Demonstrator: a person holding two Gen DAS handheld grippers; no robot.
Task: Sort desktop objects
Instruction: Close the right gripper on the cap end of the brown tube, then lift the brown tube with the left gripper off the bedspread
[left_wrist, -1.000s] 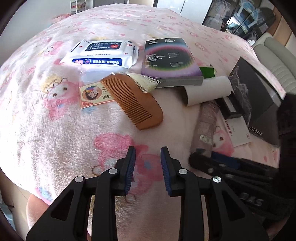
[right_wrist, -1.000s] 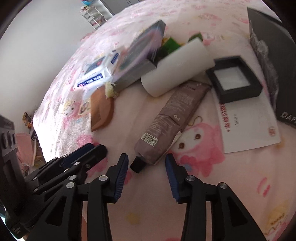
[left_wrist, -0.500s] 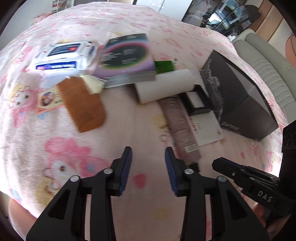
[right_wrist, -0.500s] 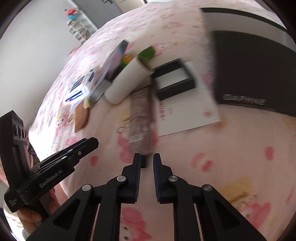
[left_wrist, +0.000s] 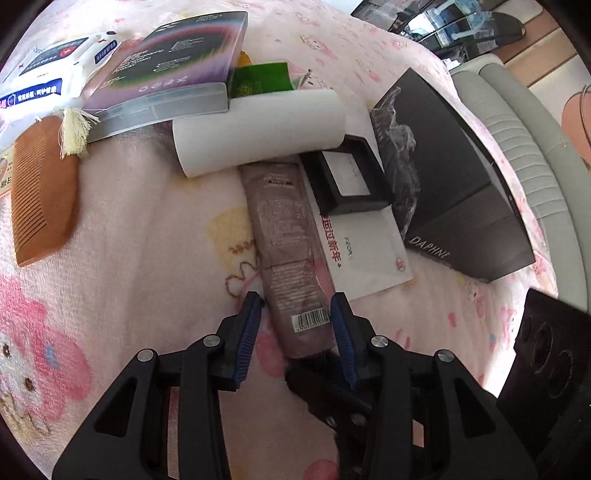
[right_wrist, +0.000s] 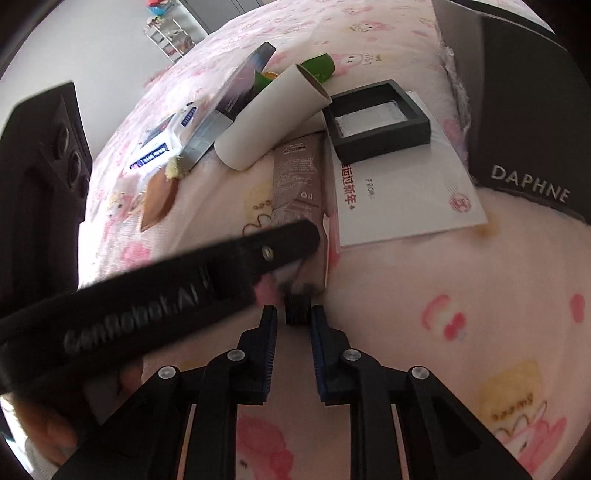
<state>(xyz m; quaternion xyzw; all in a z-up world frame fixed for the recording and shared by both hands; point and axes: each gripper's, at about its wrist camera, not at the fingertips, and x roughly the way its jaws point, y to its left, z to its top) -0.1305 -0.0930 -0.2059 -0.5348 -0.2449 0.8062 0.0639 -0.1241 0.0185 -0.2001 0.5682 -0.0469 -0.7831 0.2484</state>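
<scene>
A brown cosmetic tube (left_wrist: 286, 243) lies on the pink blanket, its black cap toward me. My left gripper (left_wrist: 295, 314) is open and straddles the tube's lower end, one finger on each side. In the right wrist view the tube (right_wrist: 297, 177) runs away from me and its black cap (right_wrist: 297, 310) sits between the tips of my right gripper (right_wrist: 293, 319), whose jaws stand narrowly apart around it. The left gripper's finger (right_wrist: 258, 254) crosses over the tube there.
A white roll (left_wrist: 258, 133), a small black box (left_wrist: 347, 181) on a white card (left_wrist: 365, 254), a big black DAPHNE box (left_wrist: 461, 184), a purple book (left_wrist: 173, 70), a wooden comb (left_wrist: 44, 195) and a wipes pack (left_wrist: 40, 74) lie around.
My left gripper moved right and down onto the tube and now straddles it. My right gripper came in behind the cap and opened slightly.
</scene>
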